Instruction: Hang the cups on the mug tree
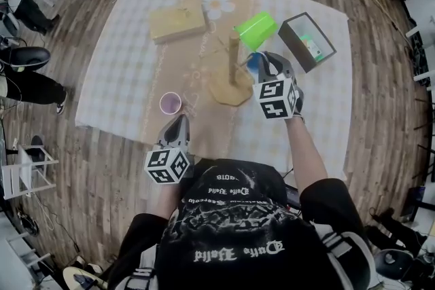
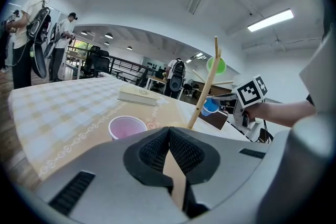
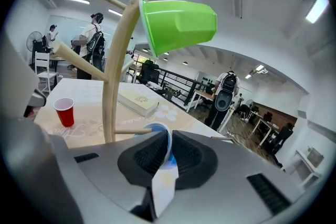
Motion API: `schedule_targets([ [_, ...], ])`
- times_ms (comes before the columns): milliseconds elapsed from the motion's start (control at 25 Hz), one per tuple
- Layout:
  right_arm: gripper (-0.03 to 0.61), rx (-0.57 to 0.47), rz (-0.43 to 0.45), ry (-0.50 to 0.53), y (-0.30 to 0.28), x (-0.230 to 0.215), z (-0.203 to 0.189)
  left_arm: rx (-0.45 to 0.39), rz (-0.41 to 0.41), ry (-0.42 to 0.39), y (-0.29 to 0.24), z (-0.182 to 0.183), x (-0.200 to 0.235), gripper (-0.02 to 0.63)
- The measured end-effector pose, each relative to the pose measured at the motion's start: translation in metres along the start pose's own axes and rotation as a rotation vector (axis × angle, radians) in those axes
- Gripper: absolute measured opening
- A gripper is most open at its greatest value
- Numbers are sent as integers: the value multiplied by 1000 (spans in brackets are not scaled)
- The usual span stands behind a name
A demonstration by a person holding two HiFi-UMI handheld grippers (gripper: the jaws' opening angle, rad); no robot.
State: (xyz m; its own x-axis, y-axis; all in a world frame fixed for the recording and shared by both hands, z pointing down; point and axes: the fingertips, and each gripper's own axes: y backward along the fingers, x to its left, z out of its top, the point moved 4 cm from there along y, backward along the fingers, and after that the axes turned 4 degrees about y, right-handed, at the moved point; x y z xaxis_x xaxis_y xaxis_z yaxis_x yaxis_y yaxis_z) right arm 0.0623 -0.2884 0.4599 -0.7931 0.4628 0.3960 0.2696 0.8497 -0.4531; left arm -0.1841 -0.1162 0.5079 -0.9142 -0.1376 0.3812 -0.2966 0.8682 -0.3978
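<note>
Two claws differ: the right claw [image 3: 167, 147] pinches the wall of a blue cup [image 3: 157, 131] whose mouth meets the tip of a low peg on the mug tree [image 3: 113, 76], while the left claw [image 2: 169, 136] is closed on nothing, just short of a red cup [image 1: 170, 103] standing upright on the bench [image 1: 115, 78]. A green cup [image 3: 178, 21] hangs over an upper peg. Cursive script on the cloth [image 1: 136, 17] by the tree's base and the green label in the open box [image 1: 306, 41] are too small to read.
</note>
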Motion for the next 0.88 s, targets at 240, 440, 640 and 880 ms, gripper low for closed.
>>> schedule_targets([
  [240, 37, -23, -6, 125, 3, 15, 4, 0, 4, 0, 1, -2, -1, 20],
  [440, 37, -37, -9, 159, 3, 27, 5, -3, 7, 5, 1, -4, 3, 20],
  [640, 40, -58, -22, 180, 6, 35, 9, -2, 6, 5, 1, -5, 3, 20],
  [880, 46, -85, -53, 257, 13, 49, 15, 4, 5, 13, 2, -7, 2, 20],
])
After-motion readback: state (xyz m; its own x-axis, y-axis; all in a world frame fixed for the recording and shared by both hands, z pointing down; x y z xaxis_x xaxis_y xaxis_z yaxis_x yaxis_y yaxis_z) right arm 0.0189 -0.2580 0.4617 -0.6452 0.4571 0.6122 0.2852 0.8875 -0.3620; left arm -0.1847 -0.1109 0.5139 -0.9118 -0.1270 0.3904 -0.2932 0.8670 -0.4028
